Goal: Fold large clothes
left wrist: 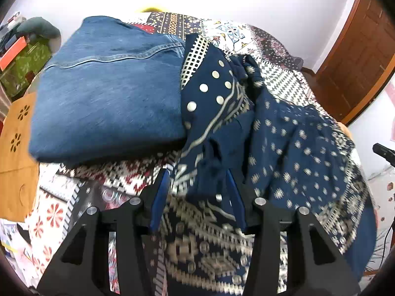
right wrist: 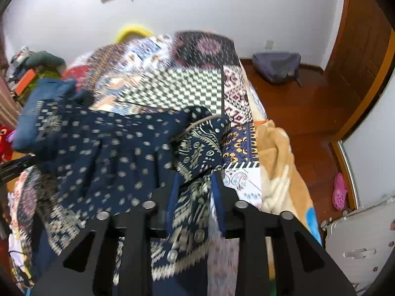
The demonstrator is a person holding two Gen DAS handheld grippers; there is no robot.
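Note:
A large navy garment with a cream print (left wrist: 291,143) lies crumpled on the patchwork bedspread (left wrist: 284,79); it also shows in the right wrist view (right wrist: 108,153). My left gripper (left wrist: 197,172) stands open over the garment's near edge, with cloth bunched between its blue pads. My right gripper (right wrist: 195,172) is shut on a bordered edge of the same garment (right wrist: 197,148). A folded blue denim piece (left wrist: 108,91) lies to the left of the navy garment.
A wooden board (left wrist: 14,153) sits at the bed's left edge. A tan blanket (right wrist: 279,172) hangs off the bed's right side. On the wooden floor are a grey bag (right wrist: 276,66) and a pink shoe (right wrist: 339,192). A white suitcase (right wrist: 363,241) stands at lower right.

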